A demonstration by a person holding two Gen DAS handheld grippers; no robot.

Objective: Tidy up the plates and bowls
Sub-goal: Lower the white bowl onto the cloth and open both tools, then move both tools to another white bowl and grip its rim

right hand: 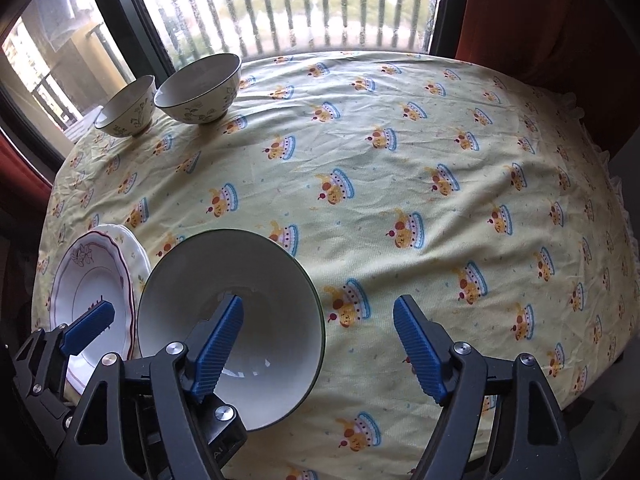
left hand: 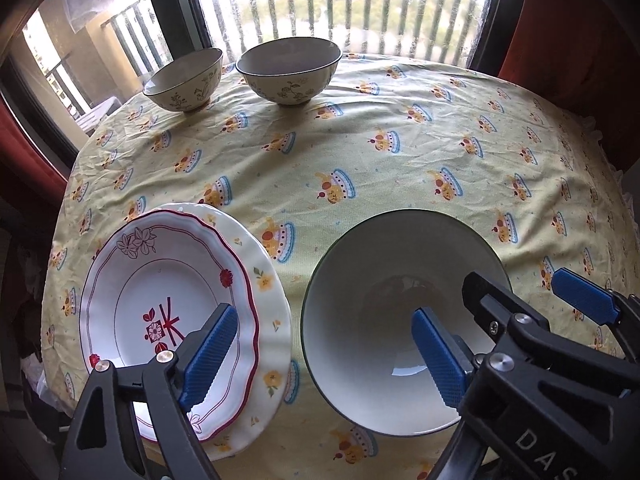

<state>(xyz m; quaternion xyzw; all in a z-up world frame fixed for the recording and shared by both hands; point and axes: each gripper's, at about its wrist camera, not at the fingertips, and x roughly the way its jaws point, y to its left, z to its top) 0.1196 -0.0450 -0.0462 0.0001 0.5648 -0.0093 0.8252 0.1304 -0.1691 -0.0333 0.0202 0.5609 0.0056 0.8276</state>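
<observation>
A large white bowl with a dark rim (left hand: pixel 380 300) sits near the table's front; it also shows in the right wrist view (right hand: pixel 256 264). To its left a red-trimmed plate (left hand: pixel 160 280) lies stacked on a cream floral plate (left hand: pixel 266 280); the stack shows in the right wrist view (right hand: pixel 92 272). Two floral bowls, a small one (left hand: pixel 184 80) and a larger one (left hand: pixel 288 70), stand at the far edge. My left gripper (left hand: pixel 324 352) is open, one finger over the plates, one over the bowl. My right gripper (right hand: pixel 320 352) is open, straddling the bowl's right rim.
The table is covered with a yellow patterned cloth (left hand: pixel 400 152) that stretches right of the bowl (right hand: pixel 460 200). A window with railings (left hand: pixel 340 4) is behind the table. Red curtains (left hand: pixel 580 32) hang at both sides.
</observation>
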